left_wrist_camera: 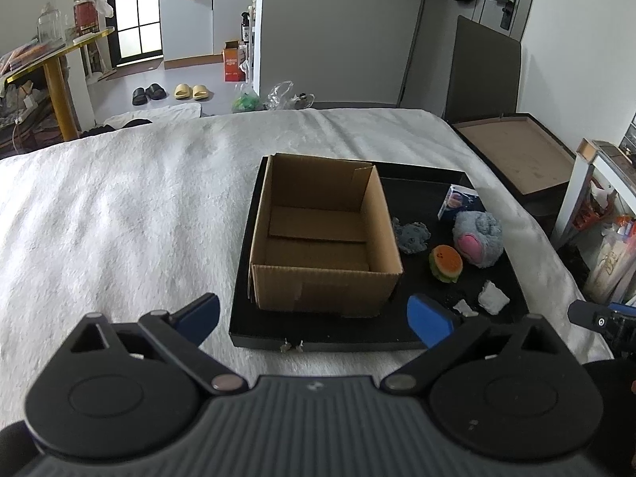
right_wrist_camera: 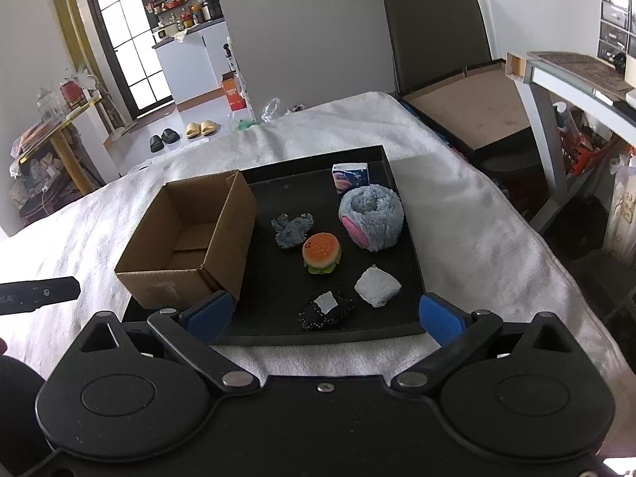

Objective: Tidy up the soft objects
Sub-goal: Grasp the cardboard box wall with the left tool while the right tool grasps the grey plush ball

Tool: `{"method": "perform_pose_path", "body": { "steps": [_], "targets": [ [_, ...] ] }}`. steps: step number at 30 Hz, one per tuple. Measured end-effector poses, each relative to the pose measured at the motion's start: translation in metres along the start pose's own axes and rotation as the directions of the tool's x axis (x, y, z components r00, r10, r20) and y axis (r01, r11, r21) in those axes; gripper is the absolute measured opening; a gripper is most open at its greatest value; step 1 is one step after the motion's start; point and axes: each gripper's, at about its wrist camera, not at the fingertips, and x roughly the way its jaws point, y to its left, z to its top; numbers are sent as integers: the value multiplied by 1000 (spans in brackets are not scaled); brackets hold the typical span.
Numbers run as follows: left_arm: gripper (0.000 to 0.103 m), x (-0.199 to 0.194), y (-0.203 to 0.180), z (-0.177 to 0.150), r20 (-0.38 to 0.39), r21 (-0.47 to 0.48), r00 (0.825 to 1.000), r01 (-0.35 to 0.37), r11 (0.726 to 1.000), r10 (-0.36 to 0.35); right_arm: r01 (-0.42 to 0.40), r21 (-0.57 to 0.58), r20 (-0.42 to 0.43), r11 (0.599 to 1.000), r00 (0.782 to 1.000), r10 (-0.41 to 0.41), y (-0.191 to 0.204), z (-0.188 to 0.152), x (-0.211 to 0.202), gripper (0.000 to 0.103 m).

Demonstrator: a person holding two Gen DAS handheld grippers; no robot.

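We hold both grippers back from the work, low over the white blanket point(right_wrist_camera: 457, 206), and neither has taken anything yet. Our right gripper point(right_wrist_camera: 324, 316) has its jaws spread wide and empty; our left gripper point(left_wrist_camera: 314, 316) is likewise spread wide and empty. So we judge the sorting has not begun: this is the approach to the first pick.

Just ahead of the right gripper, on the black tray point(right_wrist_camera: 413, 278), lies a small dark pouch point(right_wrist_camera: 324, 310) with a pale patch on it, almost between the fingertips. A little beyond it and to the right sits a white folded cloth point(right_wrist_camera: 377, 287). Farther on come the burger toy point(right_wrist_camera: 321, 253) and, just left of it, the grey rag toy point(right_wrist_camera: 291, 229); to the right is the fluffy grey roll point(right_wrist_camera: 371, 216), and behind that a small printed carton point(right_wrist_camera: 349, 178). The cardboard box point(left_wrist_camera: 326, 234) stands straight ahead of the left gripper, open and with nothing in it.

Next we would ease the right gripper forward and down over the nearest soft piece, close gently, then carry it left into the box
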Motion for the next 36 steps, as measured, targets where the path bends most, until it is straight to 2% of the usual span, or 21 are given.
{"method": "perform_pose_path", "body": {
  "steps": [13,20,26,32,36],
  "targets": [
    [98,46,5,19,-45,-13,999,-27,1000,26,6,37,-50,999,999,-5,-13,15,46,97],
    [88,76,15,31,-84,-32,995,-52,998,49,11,56,-77,998,997,-7,-17,27,78,89],
    [72,107,23,45,-141,-51,988,-72,996,64,32,86,-96,996,995,-24,-27,43,109,89],
    [67,141,30,57,-214,-55,974,-90,994,76,51,98,-127,994,991,-39,-36,58,143,86],
    [58,161,40,62,-266,-80,961,-105,991,81,64,75,-142,995,988,-53,-35,65,165,87]
  ]
}}
